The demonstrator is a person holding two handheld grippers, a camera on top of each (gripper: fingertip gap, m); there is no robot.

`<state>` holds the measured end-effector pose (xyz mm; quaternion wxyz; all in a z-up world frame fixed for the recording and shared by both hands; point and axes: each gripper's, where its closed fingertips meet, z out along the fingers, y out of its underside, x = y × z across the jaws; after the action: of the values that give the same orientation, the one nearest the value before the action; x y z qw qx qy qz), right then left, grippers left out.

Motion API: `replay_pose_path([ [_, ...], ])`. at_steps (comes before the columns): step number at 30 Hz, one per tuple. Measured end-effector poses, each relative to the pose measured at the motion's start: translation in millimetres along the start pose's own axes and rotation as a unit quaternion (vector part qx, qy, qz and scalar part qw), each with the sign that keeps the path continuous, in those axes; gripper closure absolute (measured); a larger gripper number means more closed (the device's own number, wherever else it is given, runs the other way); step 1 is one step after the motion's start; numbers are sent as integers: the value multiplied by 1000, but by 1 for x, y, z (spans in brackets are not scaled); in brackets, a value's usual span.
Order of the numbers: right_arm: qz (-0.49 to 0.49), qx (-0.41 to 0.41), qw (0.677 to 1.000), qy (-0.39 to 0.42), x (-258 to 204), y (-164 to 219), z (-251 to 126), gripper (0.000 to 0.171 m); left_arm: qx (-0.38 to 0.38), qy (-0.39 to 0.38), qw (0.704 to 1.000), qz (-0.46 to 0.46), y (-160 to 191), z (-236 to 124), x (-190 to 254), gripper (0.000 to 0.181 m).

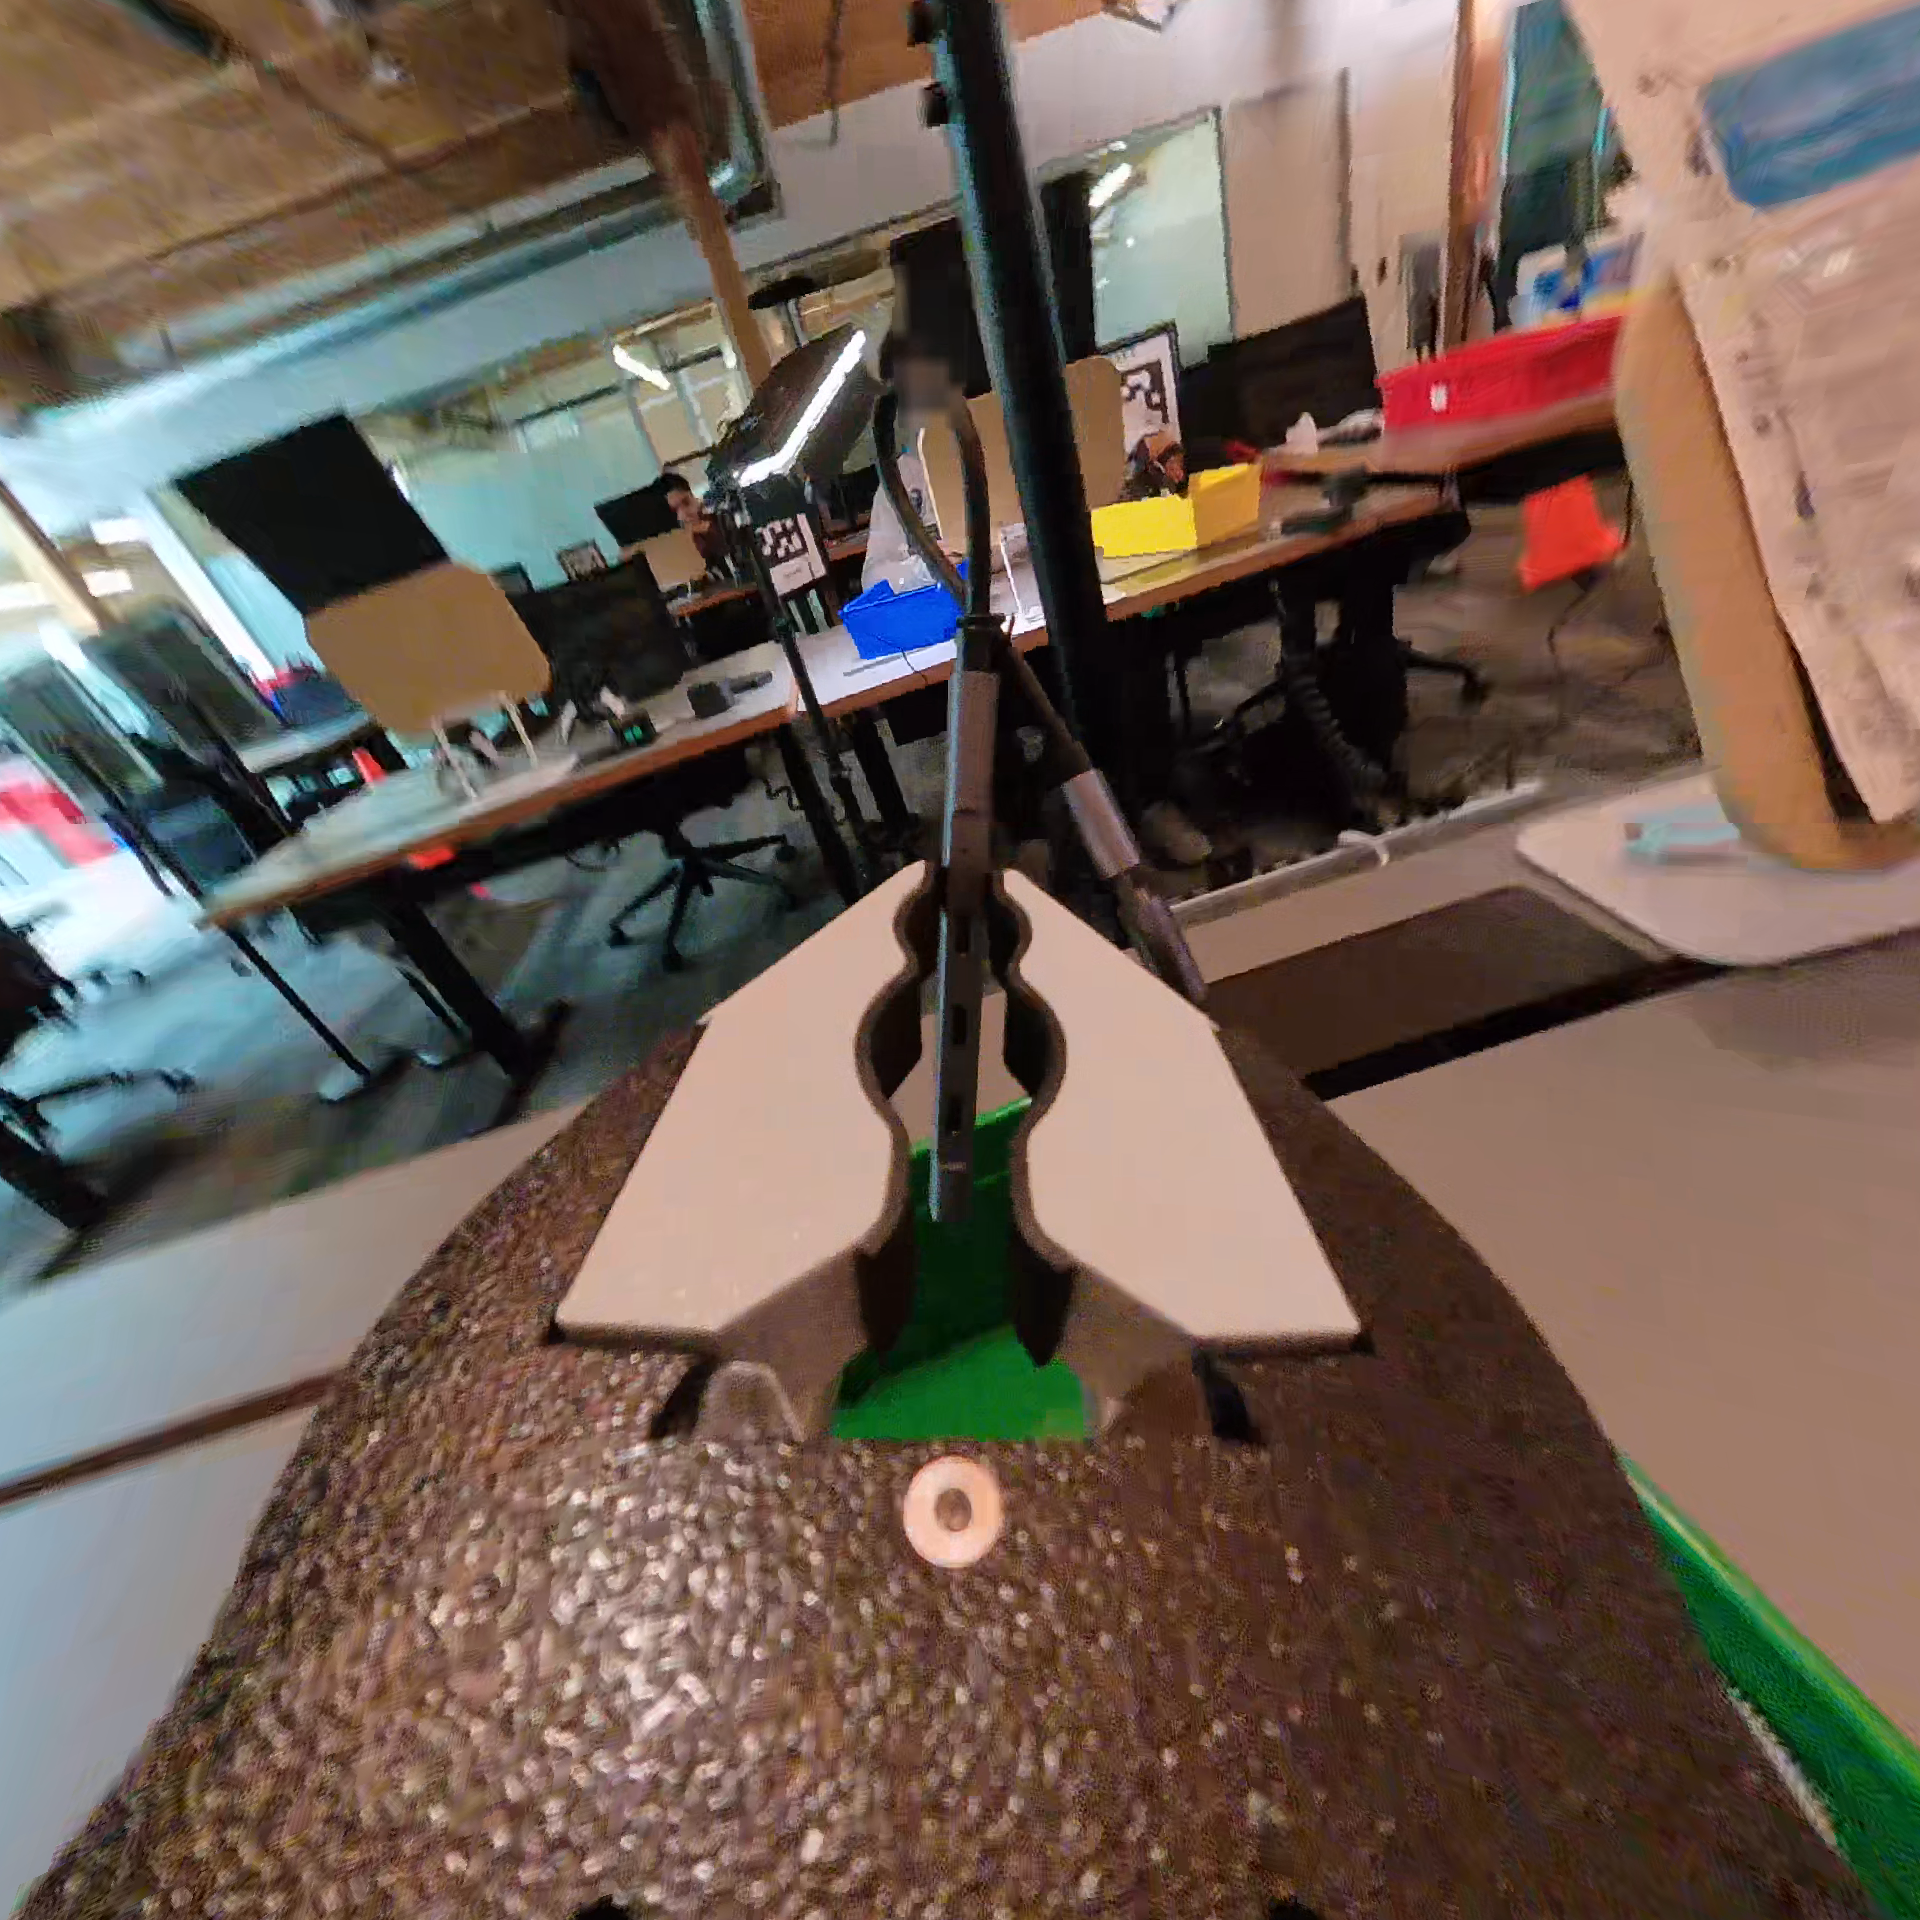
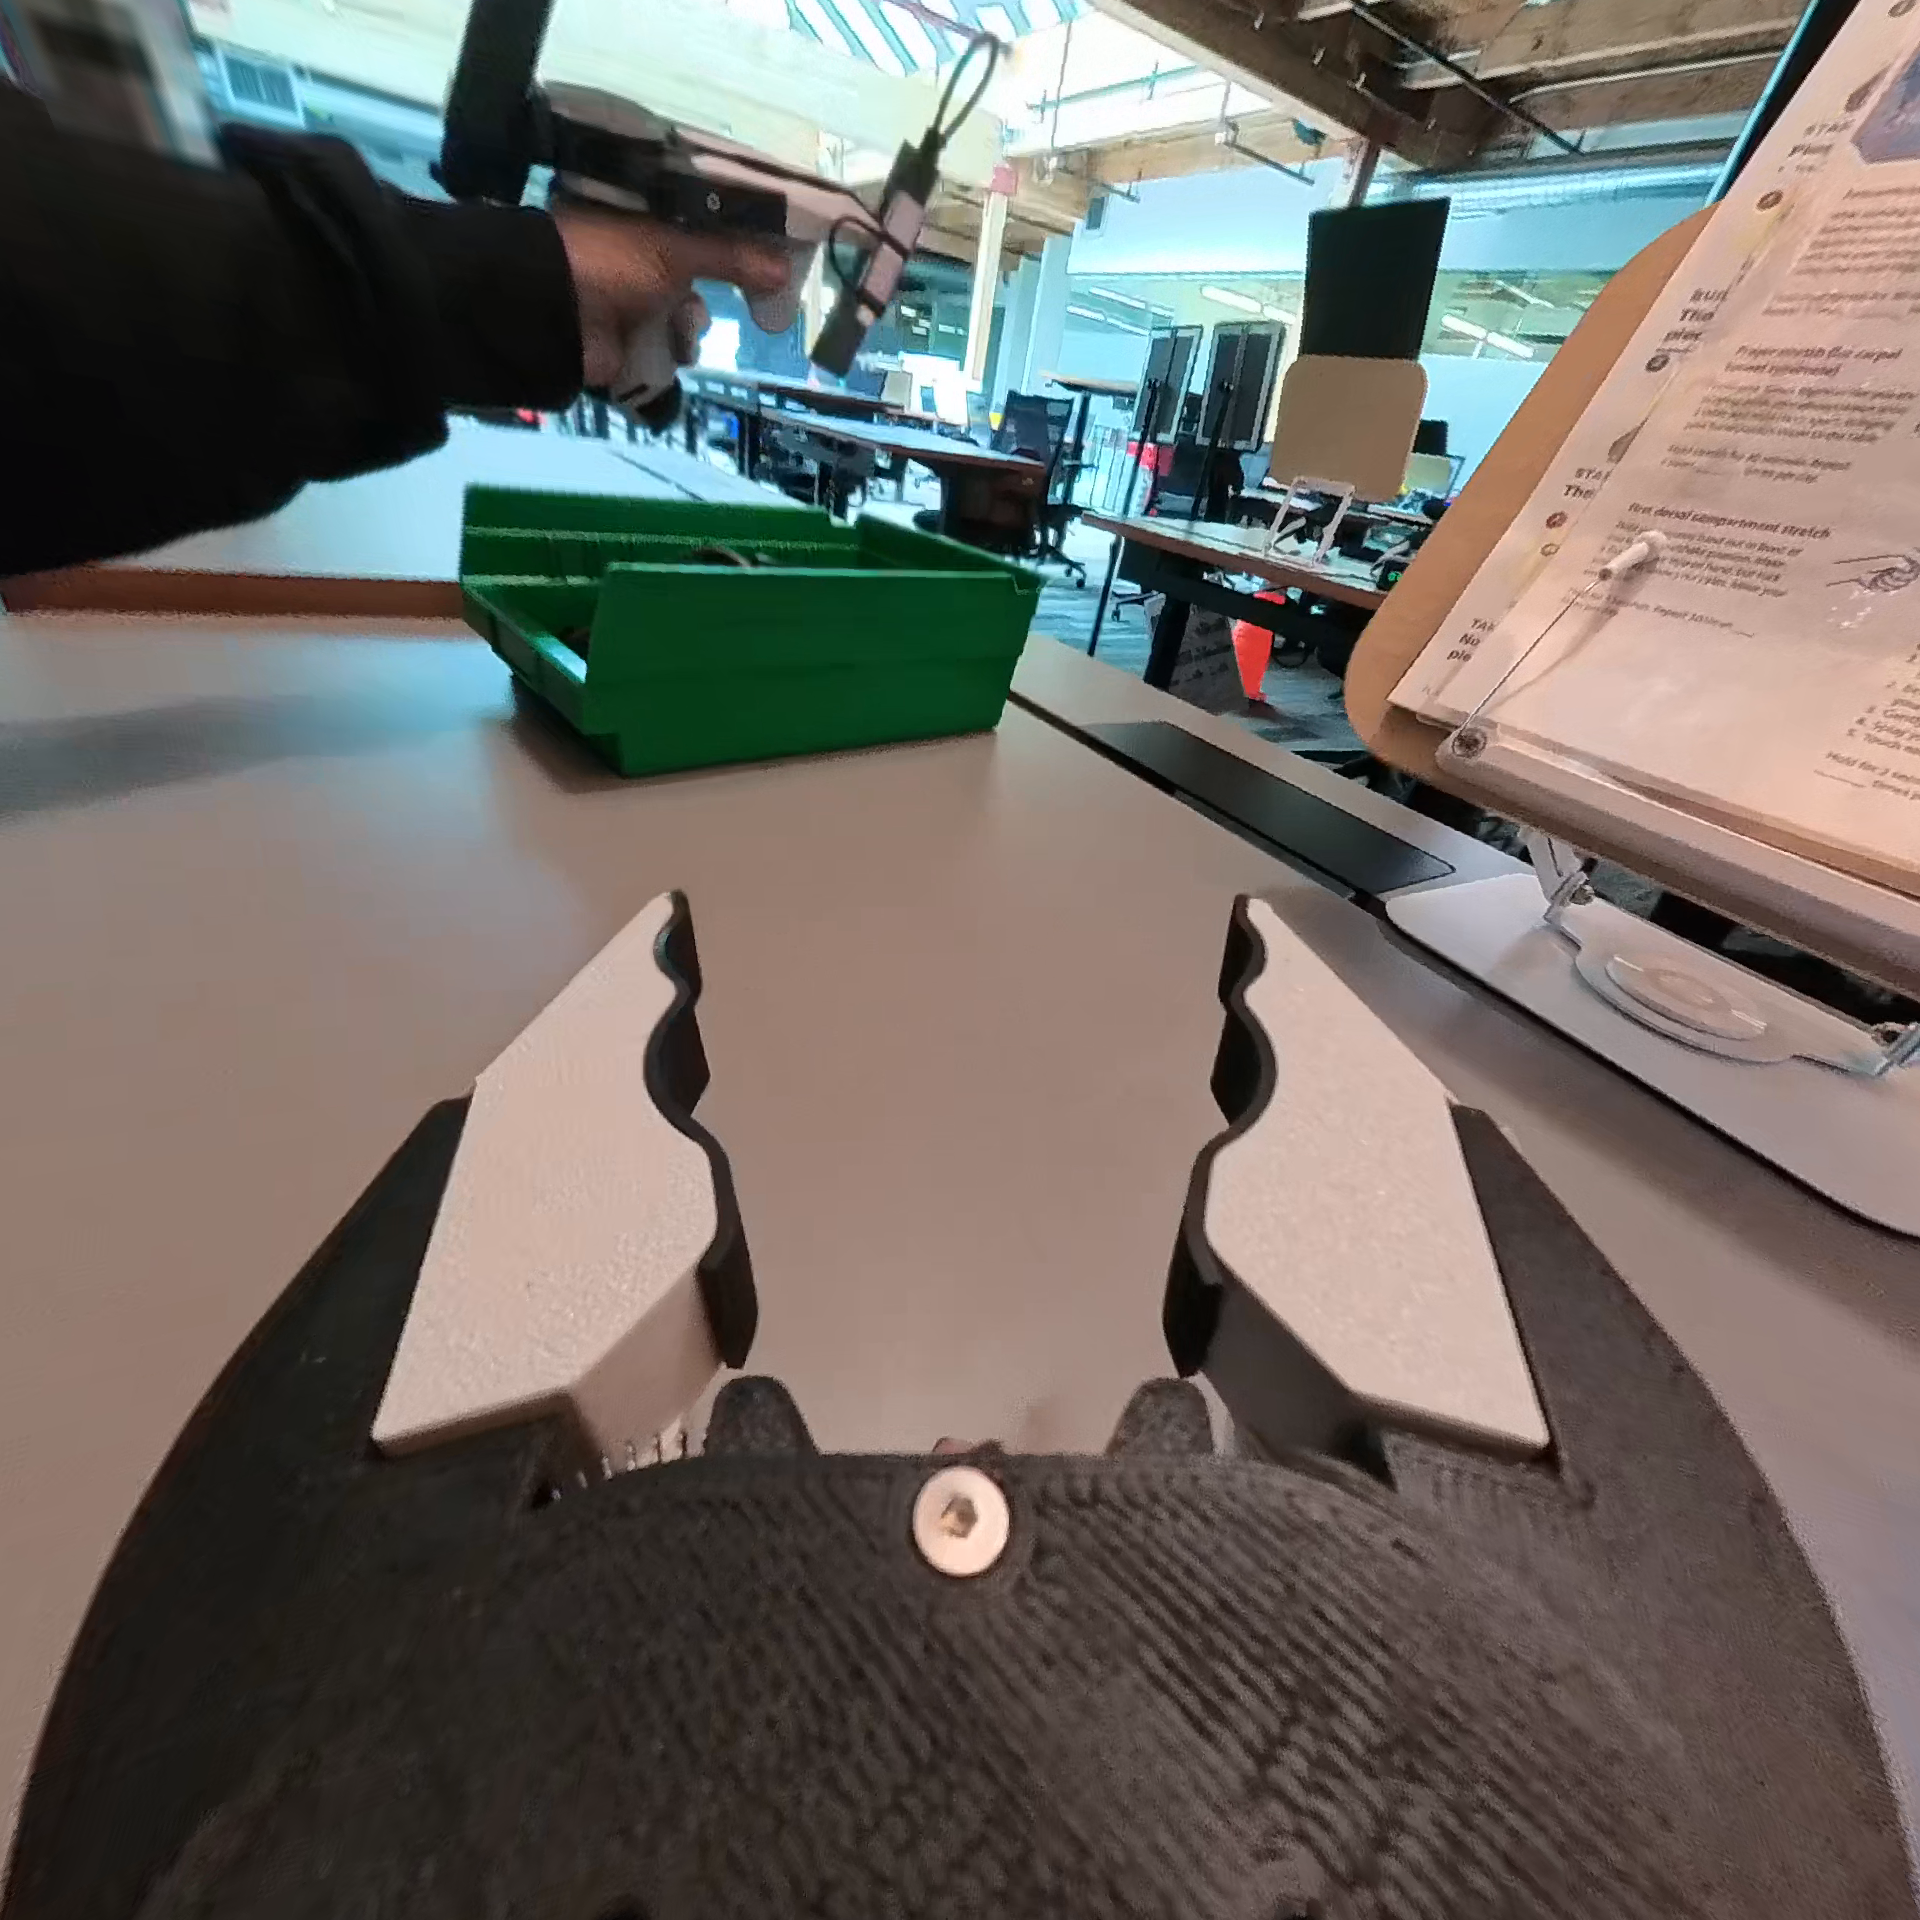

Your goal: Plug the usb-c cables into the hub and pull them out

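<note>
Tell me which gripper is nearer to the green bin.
Left. The left gripper, shut on the hub, is raised just above the green bin. The right gripper hangs open over bare table, well short of it.

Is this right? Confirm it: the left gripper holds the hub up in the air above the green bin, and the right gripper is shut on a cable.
Not quite. The right gripper is open and holds nothing, only bare table between its fingers, as the right wrist view shows. The rest stands: the left gripper is shut on the hub, raised above the green bin.
</note>
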<state>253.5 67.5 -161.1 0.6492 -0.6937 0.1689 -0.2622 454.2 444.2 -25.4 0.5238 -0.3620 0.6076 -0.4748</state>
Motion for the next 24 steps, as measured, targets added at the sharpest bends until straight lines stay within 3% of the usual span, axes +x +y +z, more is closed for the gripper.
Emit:
replay_pose_path([
  [3, 38, 29, 999, -9, 0, -14, -3, 66, 1, 34, 973, 229, -37, -15, 60, 175],
  [6, 104, 70, 992, -35, -3, -30, -8, 64, 39, 55, 905, 419, -63, -38, 136, 176],
  [9, 169, 110, 977, -72, -7, -47, -14, 64, 100, 68, 845, 522, -74, -68, 215, 175],
  [15, 222, 162, 950, -149, -28, -70, -23, 92, 201, 98, 740, 635, -58, -122, 350, 175],
  [17, 212, 155, 953, -154, -34, -68, -22, 93, 225, 112, 715, 652, -53, -134, 379, 175],
  [24, 146, 155, 972, -97, -23, -67, -24, 110, 232, 151, 706, 652, -48, -148, 407, 175],
])
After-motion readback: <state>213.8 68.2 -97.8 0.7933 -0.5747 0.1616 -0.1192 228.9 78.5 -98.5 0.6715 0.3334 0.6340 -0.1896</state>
